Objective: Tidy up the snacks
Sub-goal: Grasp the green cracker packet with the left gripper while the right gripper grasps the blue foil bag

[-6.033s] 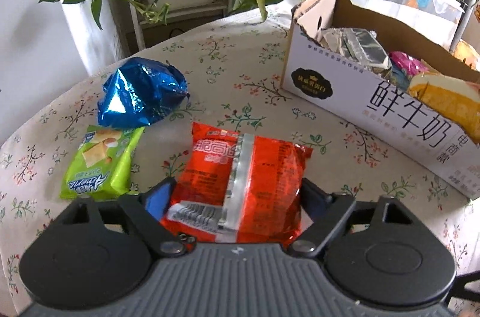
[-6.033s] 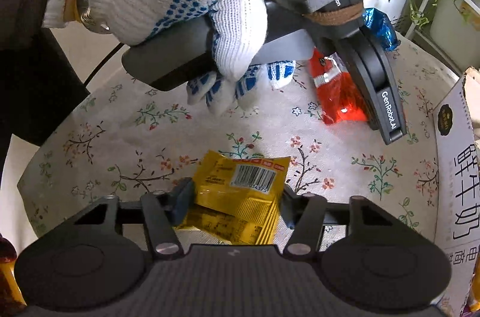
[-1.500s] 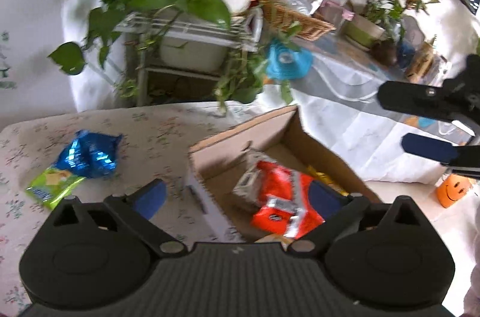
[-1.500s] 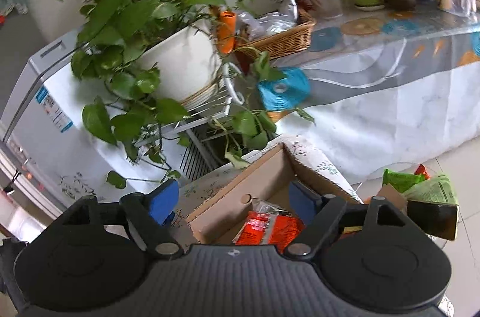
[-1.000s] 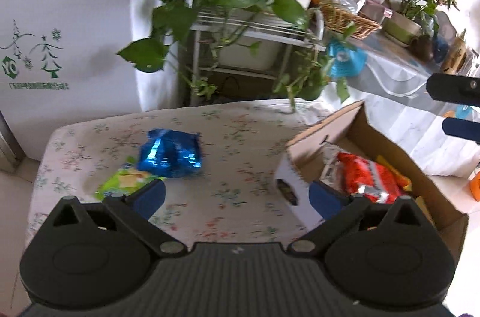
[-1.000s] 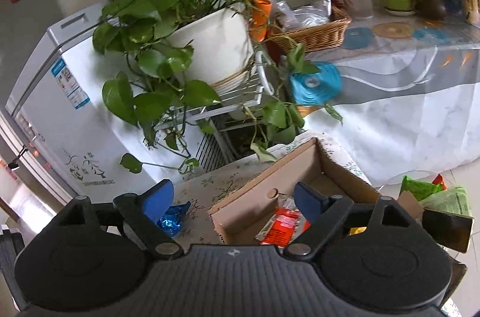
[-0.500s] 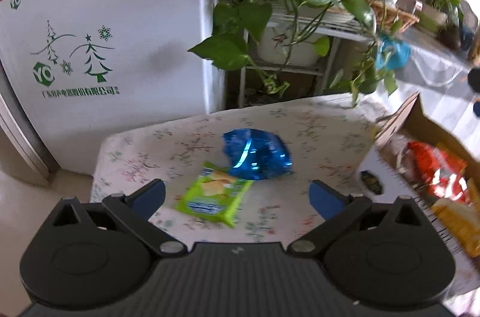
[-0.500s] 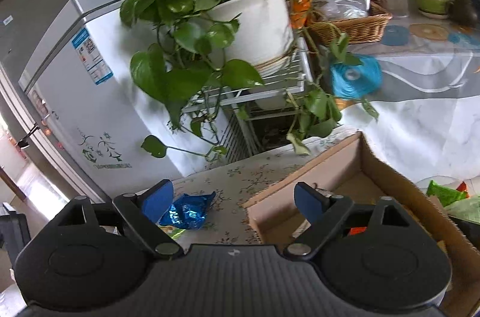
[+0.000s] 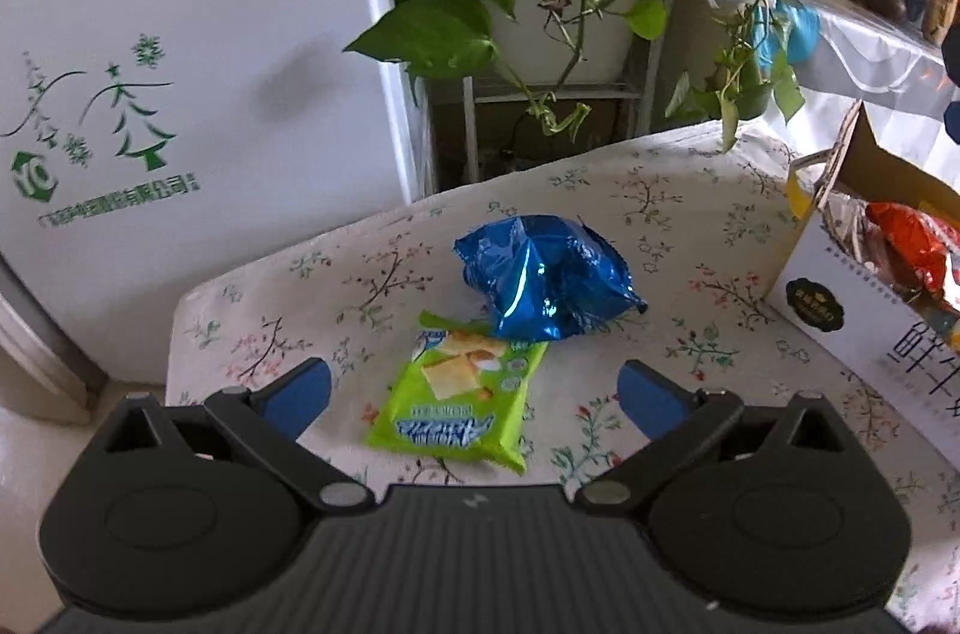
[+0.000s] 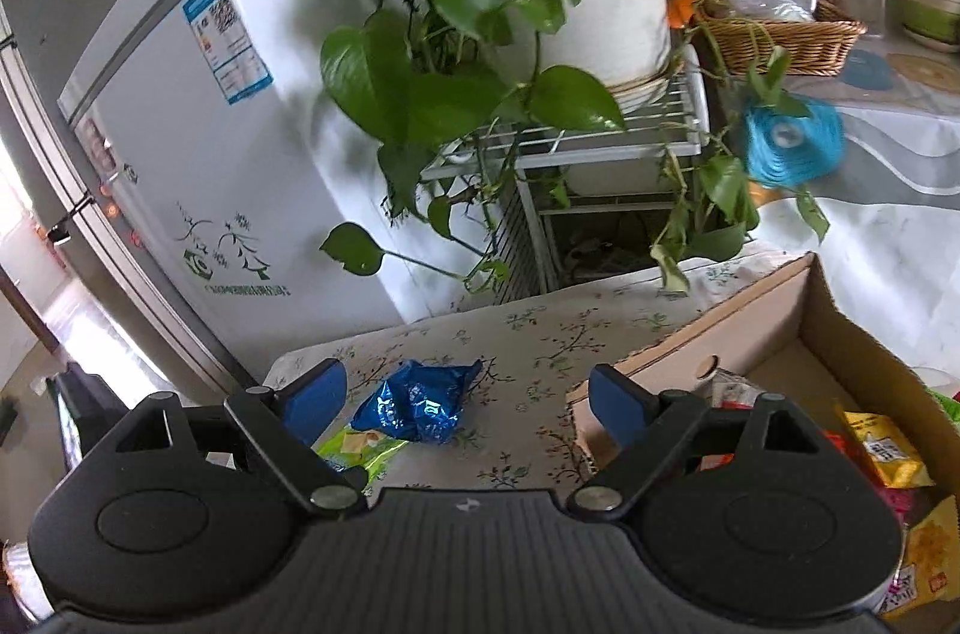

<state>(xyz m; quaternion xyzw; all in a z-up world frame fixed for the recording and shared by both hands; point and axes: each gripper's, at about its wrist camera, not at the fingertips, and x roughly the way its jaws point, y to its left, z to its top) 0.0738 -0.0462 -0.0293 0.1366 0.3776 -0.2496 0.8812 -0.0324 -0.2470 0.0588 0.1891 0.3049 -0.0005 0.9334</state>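
looking at the left gripper (image 9: 474, 394), jaws spread wide and empty, green snack pack (image 9: 459, 403) sits dead centre between its fingertips low in frame, long axis running away up-frame. blue bag (image 9: 543, 277) touches its far end. right gripper (image 10: 465, 403) also wide, empty, farther off.

Soft daylight is filling both views; glare is glinting off the blue foil bag (image 9: 543, 277). Fisheye bending is curving the white freezer (image 10: 198, 141) left of it. Bright overexposure is blowing out the far-left edge beyond the freezer.
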